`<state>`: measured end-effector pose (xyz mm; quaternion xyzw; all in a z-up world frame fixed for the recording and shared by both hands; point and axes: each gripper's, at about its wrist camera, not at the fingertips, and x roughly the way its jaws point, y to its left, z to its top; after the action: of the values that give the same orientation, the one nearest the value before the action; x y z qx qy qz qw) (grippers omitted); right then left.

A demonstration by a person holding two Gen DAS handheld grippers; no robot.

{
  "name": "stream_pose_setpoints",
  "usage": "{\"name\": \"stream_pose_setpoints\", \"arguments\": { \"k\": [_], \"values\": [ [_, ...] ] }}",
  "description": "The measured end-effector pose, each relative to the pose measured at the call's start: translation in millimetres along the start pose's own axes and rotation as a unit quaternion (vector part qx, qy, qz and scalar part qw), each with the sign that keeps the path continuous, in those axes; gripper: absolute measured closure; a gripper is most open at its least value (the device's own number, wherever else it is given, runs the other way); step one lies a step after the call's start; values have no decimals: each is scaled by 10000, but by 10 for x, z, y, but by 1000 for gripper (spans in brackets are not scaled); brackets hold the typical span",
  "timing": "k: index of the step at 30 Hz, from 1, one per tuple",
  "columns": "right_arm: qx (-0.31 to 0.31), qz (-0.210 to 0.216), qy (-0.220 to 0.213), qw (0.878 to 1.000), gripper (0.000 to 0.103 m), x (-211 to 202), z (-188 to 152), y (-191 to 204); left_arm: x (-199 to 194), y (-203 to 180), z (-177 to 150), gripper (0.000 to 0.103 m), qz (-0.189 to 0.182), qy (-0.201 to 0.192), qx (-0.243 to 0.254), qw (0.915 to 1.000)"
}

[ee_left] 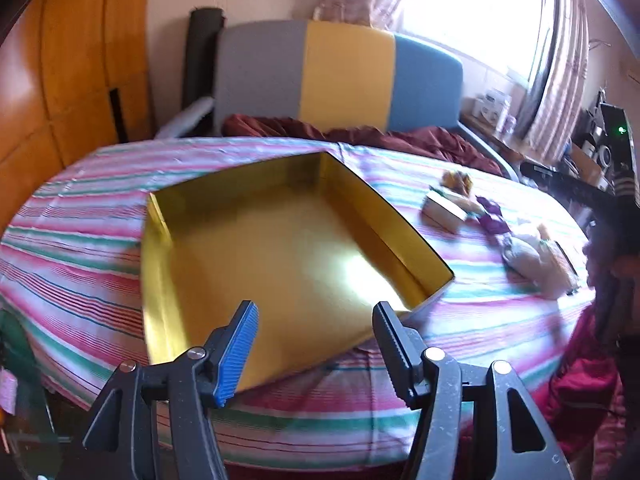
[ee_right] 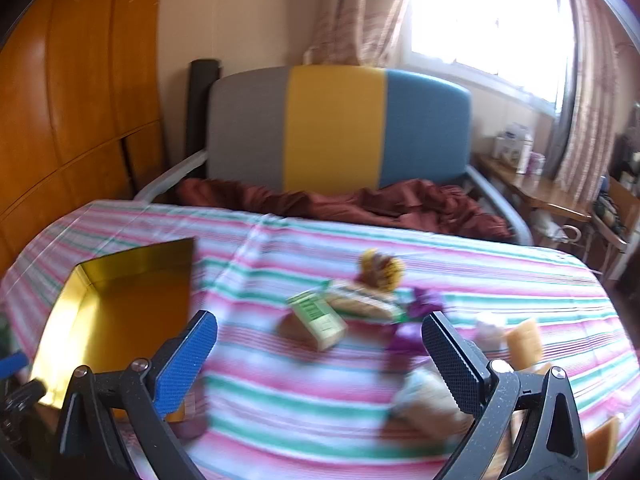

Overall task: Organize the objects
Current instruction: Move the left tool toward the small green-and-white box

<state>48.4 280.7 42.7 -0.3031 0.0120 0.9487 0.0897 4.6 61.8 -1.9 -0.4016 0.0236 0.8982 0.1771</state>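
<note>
An empty gold tin box (ee_left: 280,248) lies on the striped cloth, just ahead of my open, empty left gripper (ee_left: 316,344). The box also shows at the left of the right wrist view (ee_right: 120,304). My right gripper (ee_right: 320,356) is open and empty above the cloth. Ahead of it lie a small green-and-tan carton (ee_right: 320,320), a wrapped biscuit pack (ee_right: 360,300), a yellow-brown packet (ee_right: 380,266), a purple wrapper (ee_right: 416,316) and pale bagged items (ee_right: 428,404). The same pile (ee_left: 492,220) shows to the right of the box in the left wrist view.
The striped cloth (ee_right: 300,400) covers a table-like surface. Behind it stand a bed with a dark red blanket (ee_right: 340,200) and a grey, yellow and blue headboard (ee_right: 336,128). A wooden wardrobe (ee_right: 60,120) is at left, a cluttered desk (ee_right: 540,192) at right.
</note>
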Motion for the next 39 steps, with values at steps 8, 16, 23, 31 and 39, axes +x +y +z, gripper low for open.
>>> {"name": "stream_pose_setpoints", "arguments": {
  "k": [8, 16, 23, 31, 39],
  "values": [
    [609, -262, 97, 9978, 0, 324, -64, -878, 149, -417, -85, 42, -628, 477, 683, 9945],
    [2078, -132, 335, 9775, 0, 409, -230, -1475, 305, -776, 139, 35, -1324, 763, 1036, 9828],
    [2316, -80, 312, 9723, 0, 363, -247, -1550, 653, -1135, 444, 35, -1430, 1179, 1235, 9749],
    [2382, -17, 406, 9704, 0, 397, -258, -1573, 1180, -1346, 896, 36, -1716, 1674, 447, 9698],
    [2548, 110, 327, 9664, 0, 385, -255, -1655, 1743, -1647, 1279, 37, -1501, 1842, 32, 9714]
  ]
}}
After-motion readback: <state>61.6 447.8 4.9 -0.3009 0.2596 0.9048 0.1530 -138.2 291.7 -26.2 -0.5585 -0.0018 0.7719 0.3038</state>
